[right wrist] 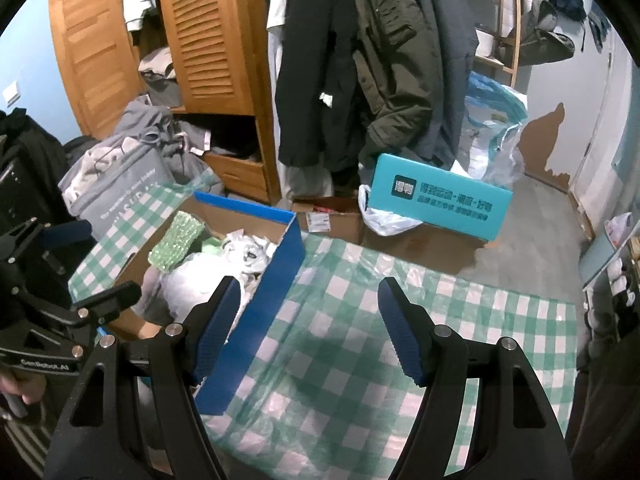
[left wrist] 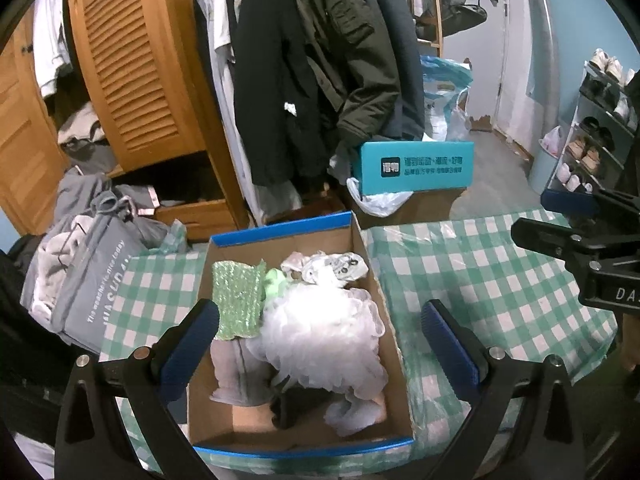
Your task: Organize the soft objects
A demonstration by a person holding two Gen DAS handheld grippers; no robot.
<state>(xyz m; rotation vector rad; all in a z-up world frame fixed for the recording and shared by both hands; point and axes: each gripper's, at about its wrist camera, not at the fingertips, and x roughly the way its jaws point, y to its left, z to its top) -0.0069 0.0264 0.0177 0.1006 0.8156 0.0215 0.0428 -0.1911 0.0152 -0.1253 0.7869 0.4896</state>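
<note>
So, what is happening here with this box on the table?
A person holds a gripper in each hand over a checked tablecloth. The cardboard box already contains soft things: a white mesh puff, a green sponge cloth and some fabric pieces. The left gripper hangs open above the box, holding nothing. The right gripper is open and empty beside the box.

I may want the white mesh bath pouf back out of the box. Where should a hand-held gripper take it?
Grip the white mesh bath pouf across its puffy top, coming from straight above: it is heaped over the other items in the cardboard box, whose walls block the sides. The ruffles should compress, so close well in.
</note>
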